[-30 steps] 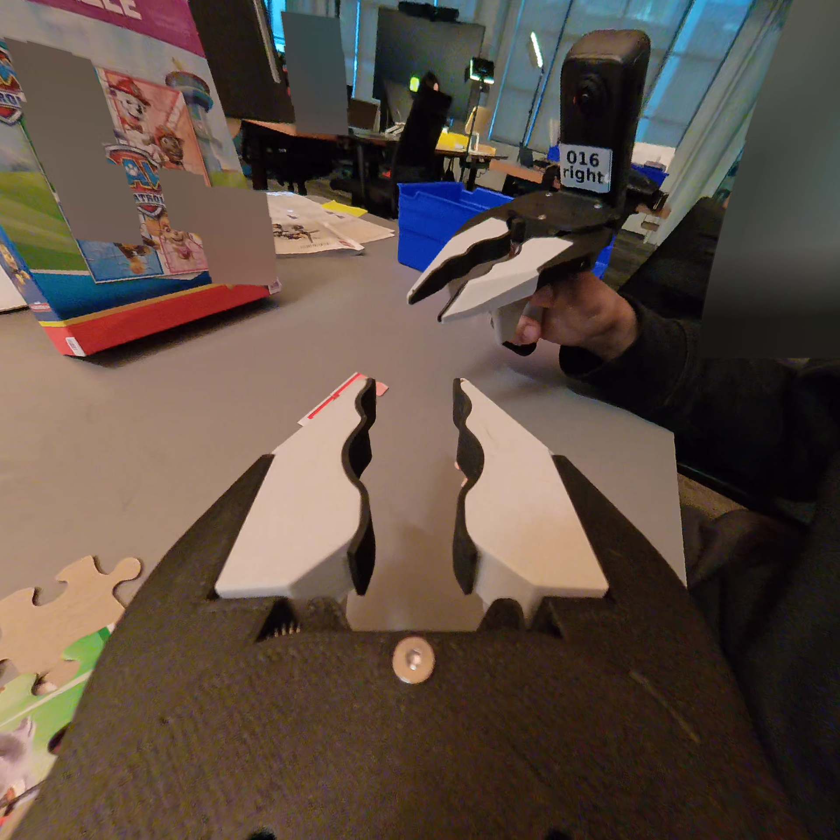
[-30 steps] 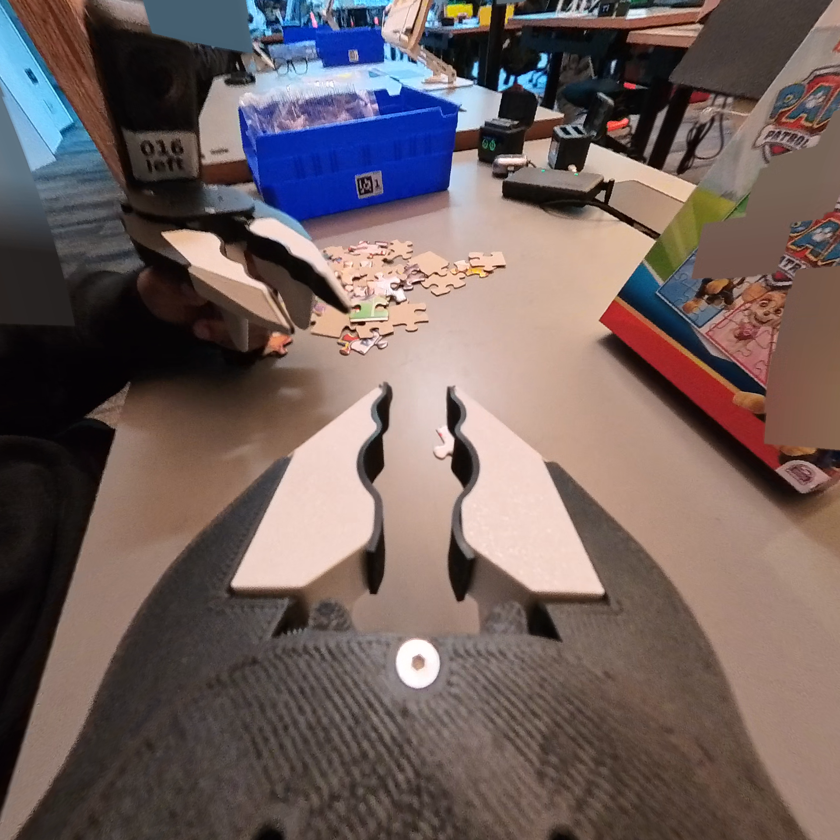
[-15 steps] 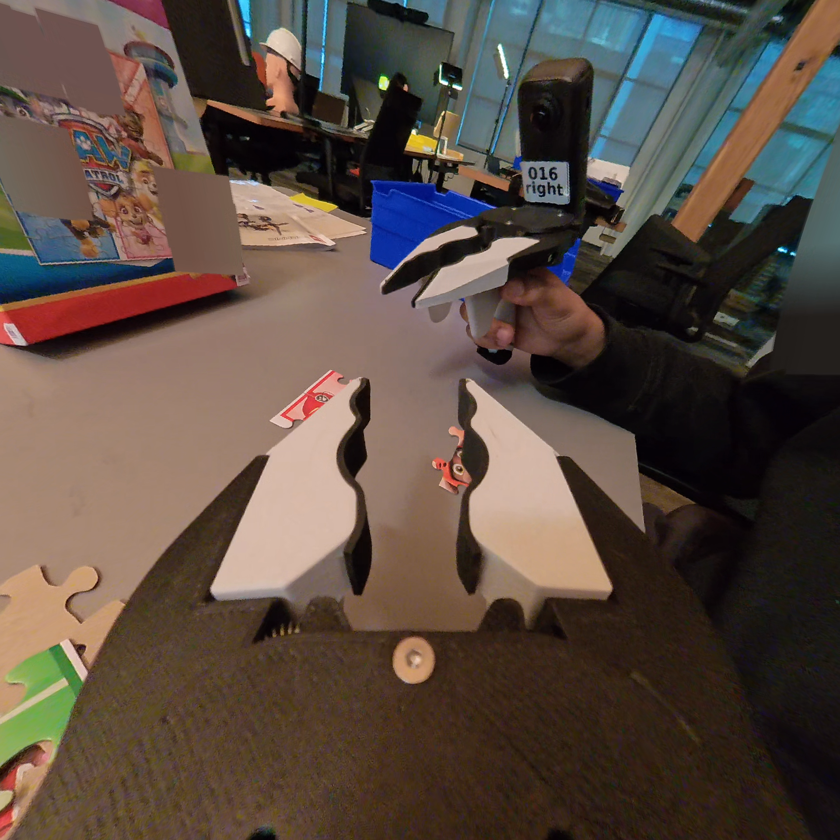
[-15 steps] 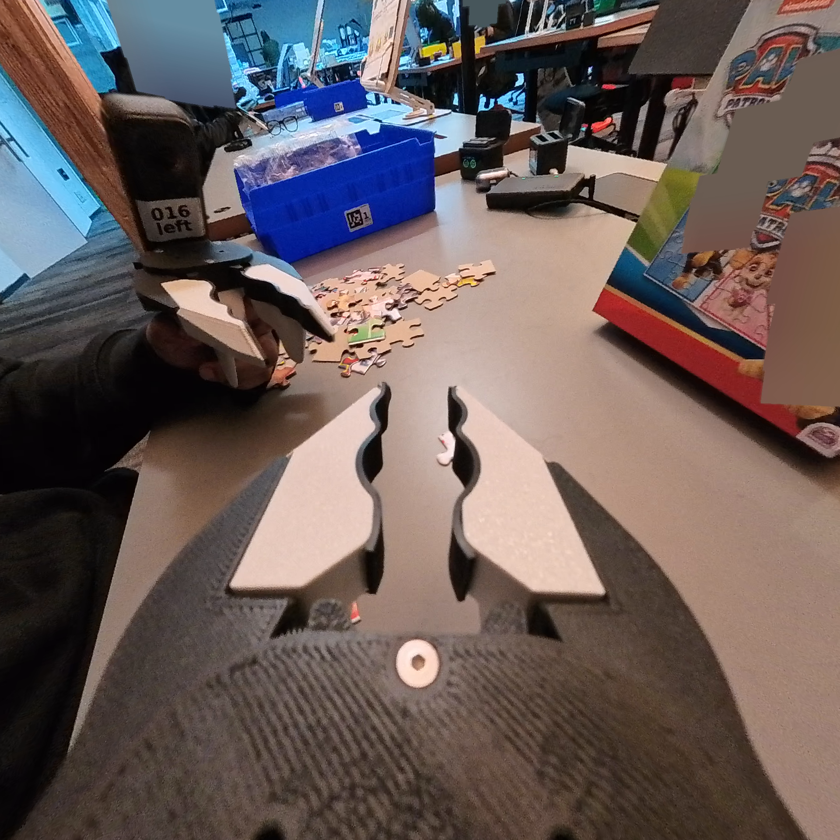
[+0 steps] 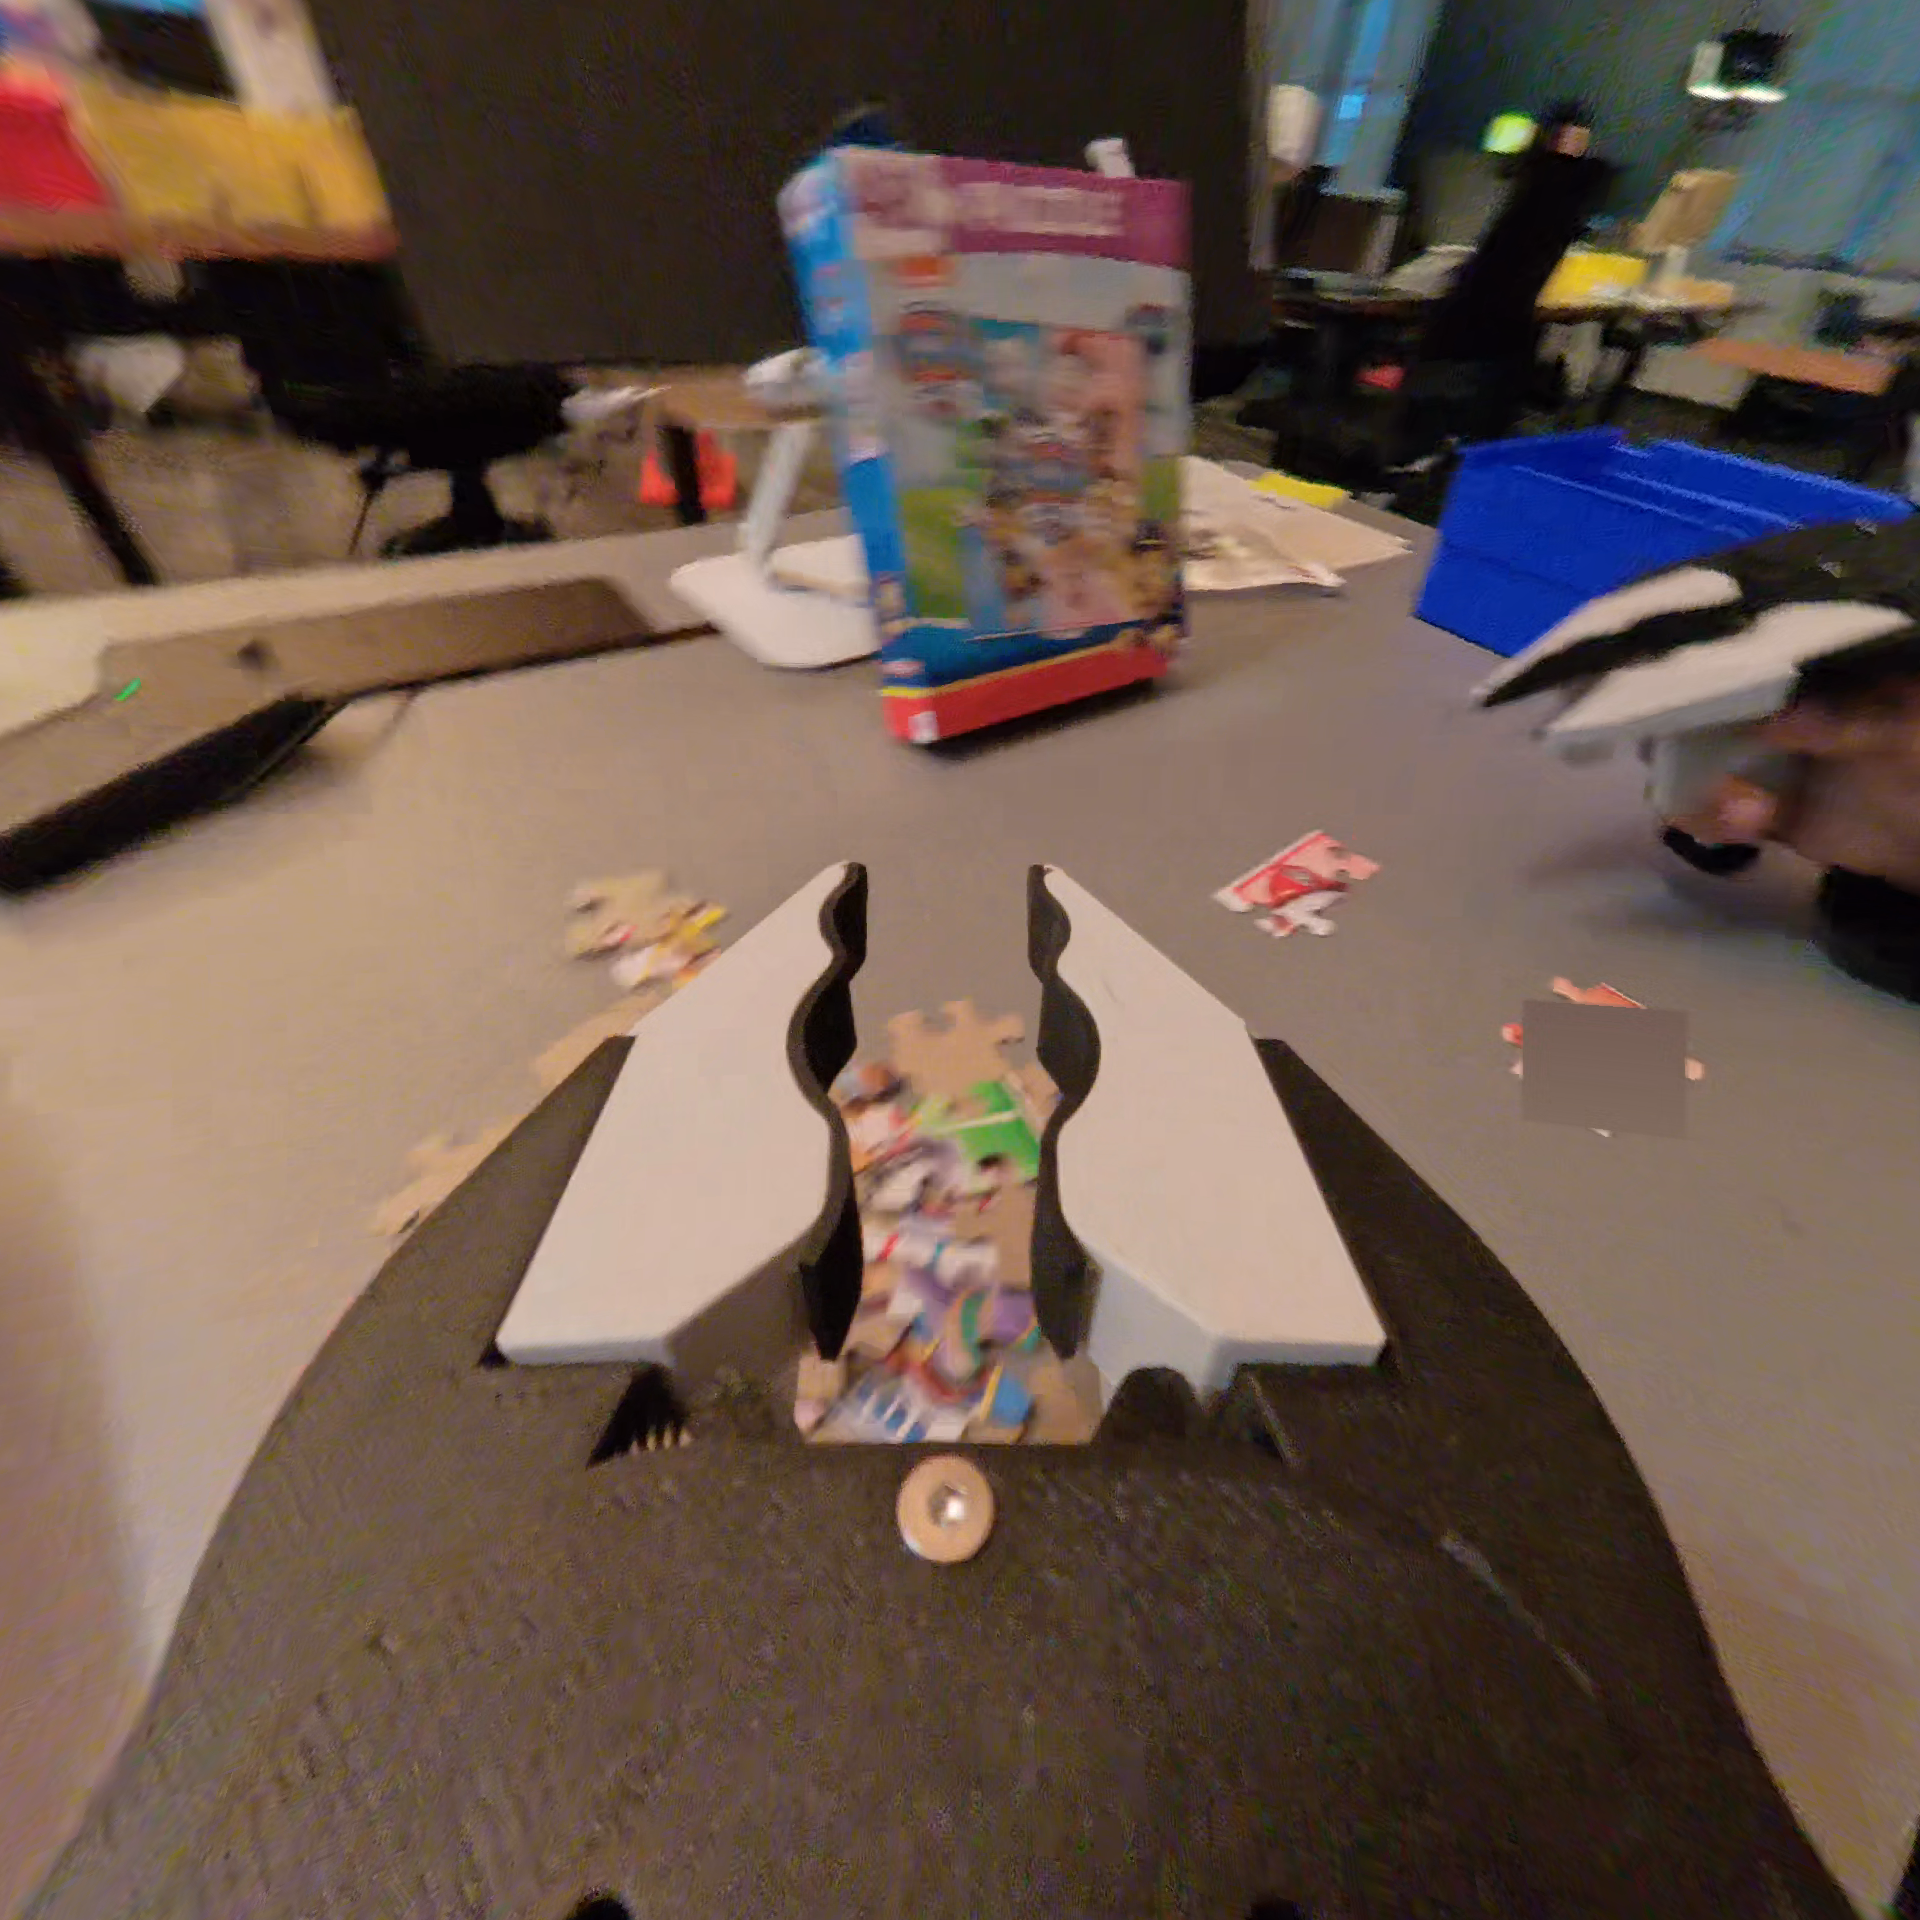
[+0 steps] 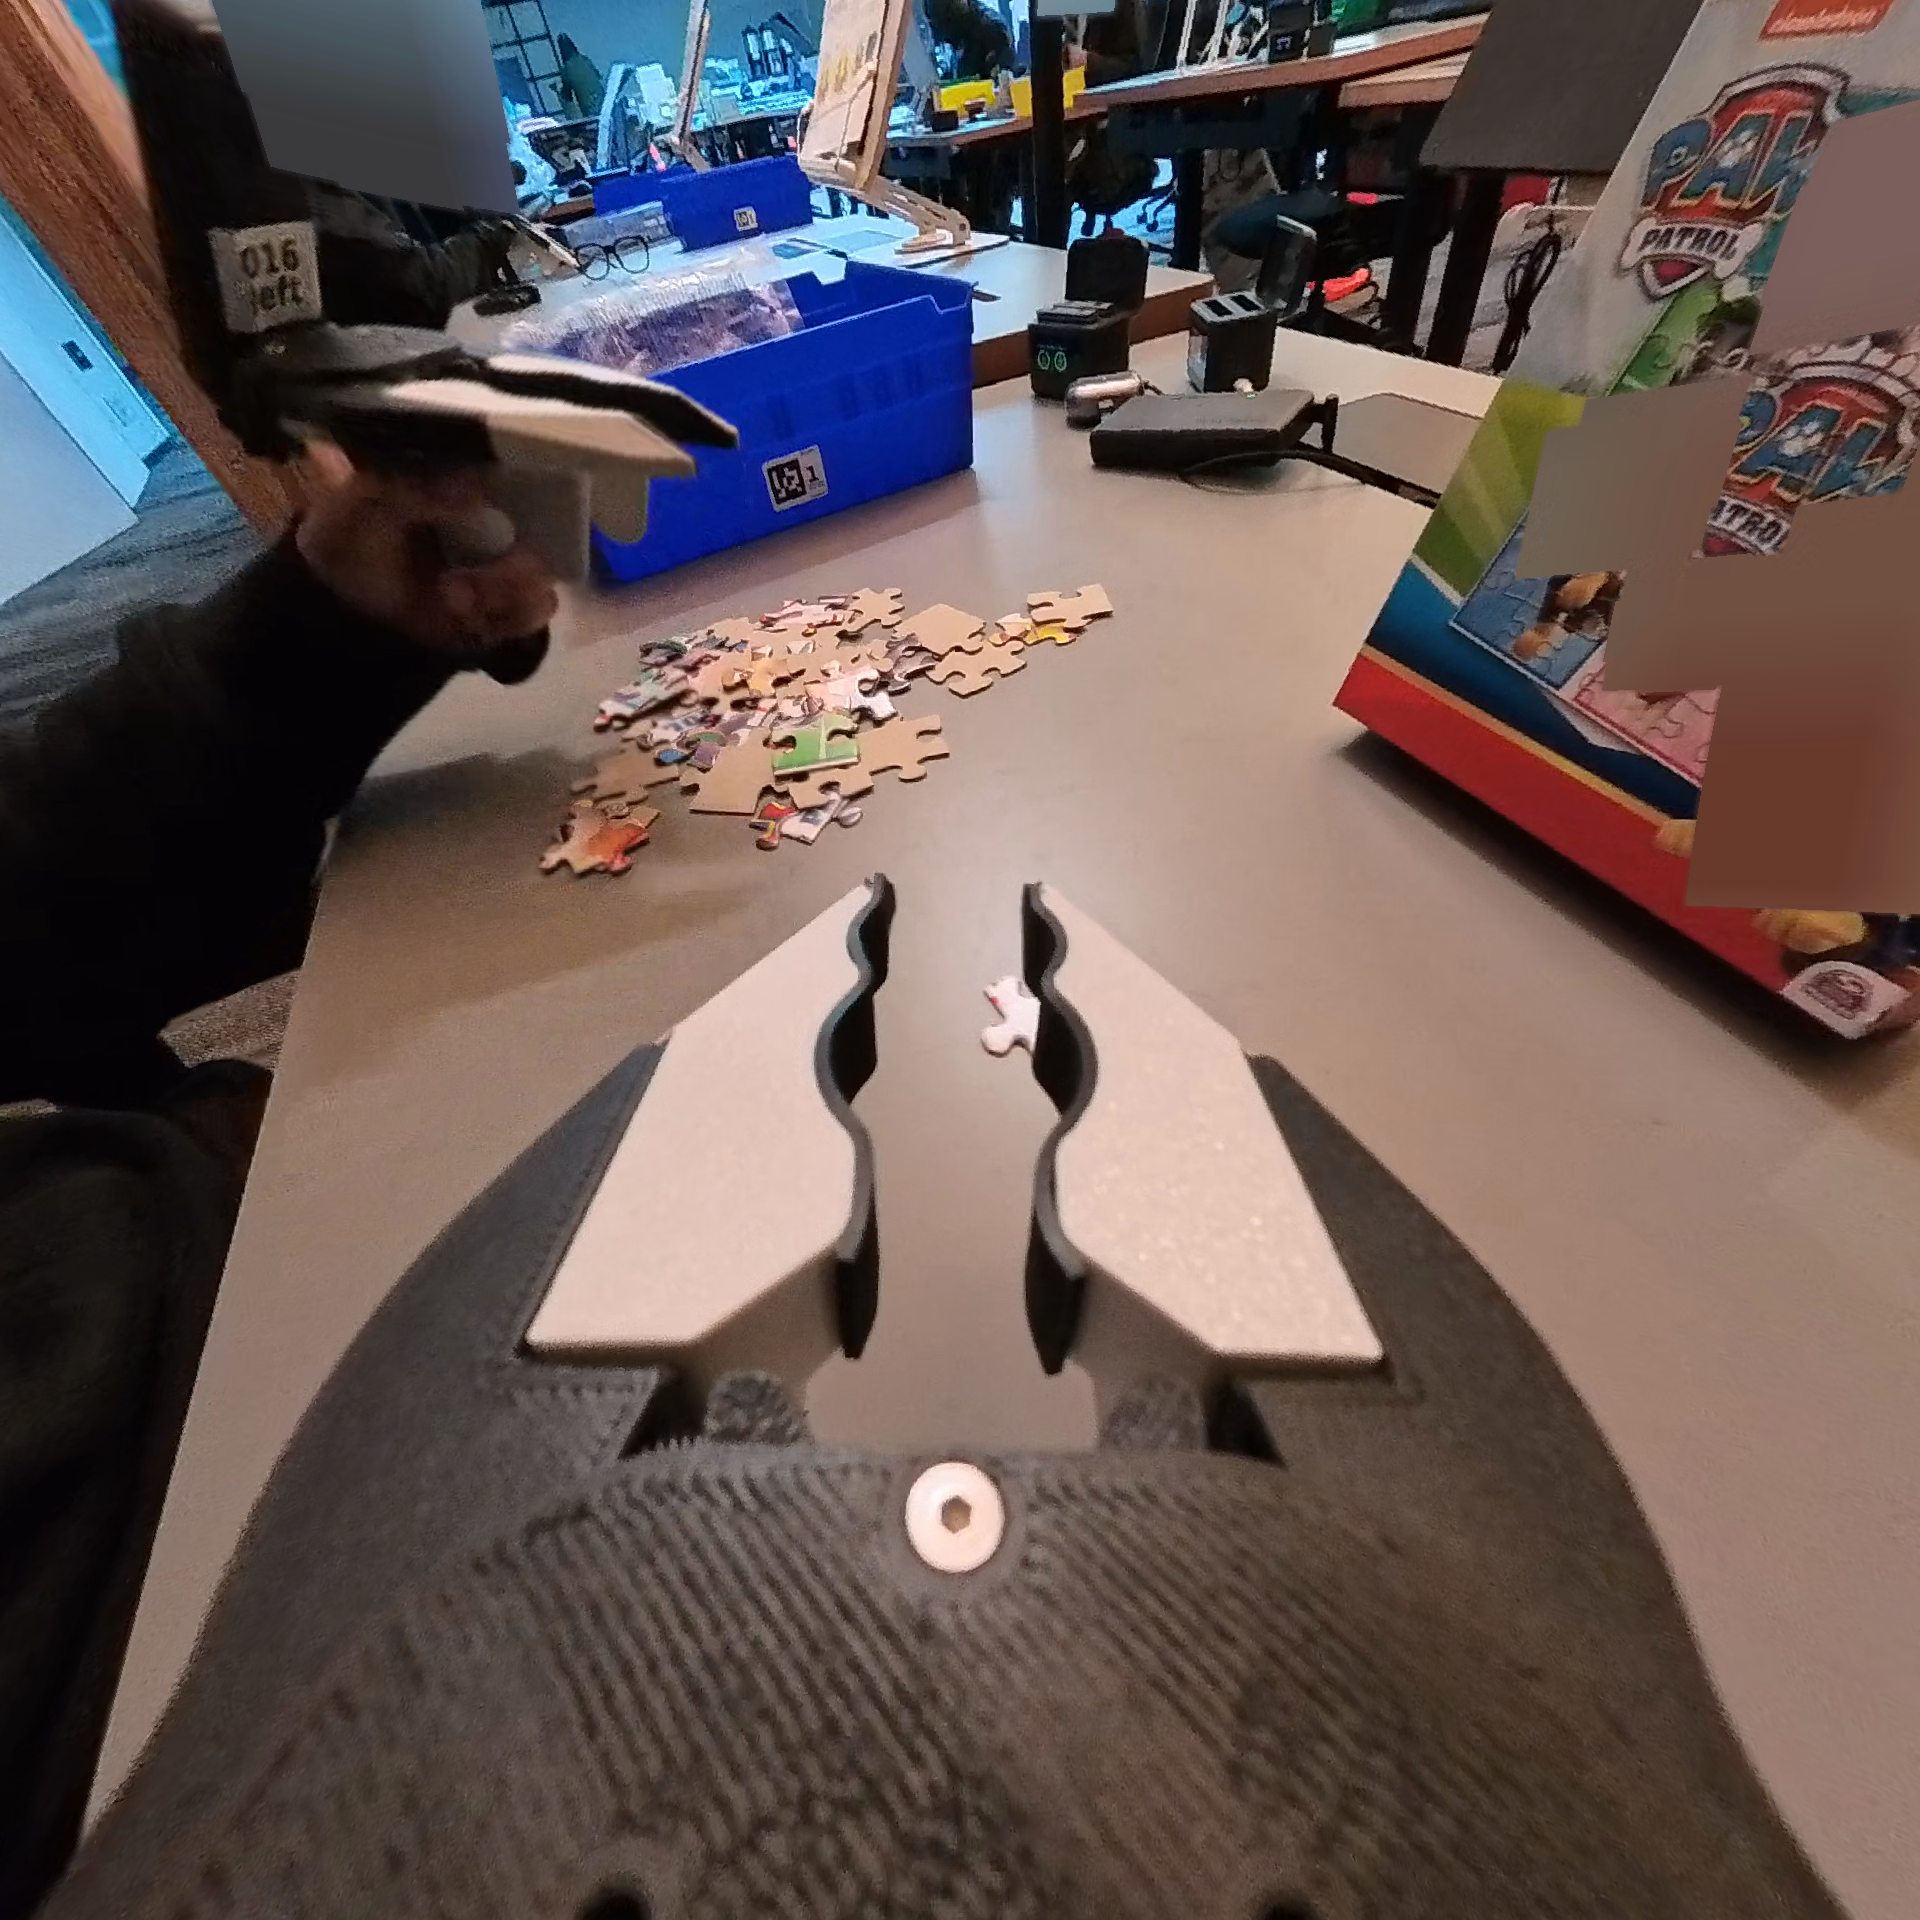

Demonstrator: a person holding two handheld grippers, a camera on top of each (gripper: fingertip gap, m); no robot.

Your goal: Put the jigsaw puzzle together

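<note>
Both grippers, left gripper [image 5: 945,883] above the heap of loose puzzle pieces [image 6: 821,707] and right gripper [image 6: 956,904] over a stray piece [image 6: 1010,1016], stood narrowly parted and empty, no pieces visibly joined.

We count two grippers [image 6: 954,904] [image 6: 665,436], one puzzle box [image 5: 1018,436], two blue bins [image 6: 810,416] [image 6: 707,203], one pile of puzzle pieces [image 6: 810,696] and two loose pieces [image 5: 1294,883] [image 6: 1010,1016] on one bench [image 6: 1195,790].
</note>
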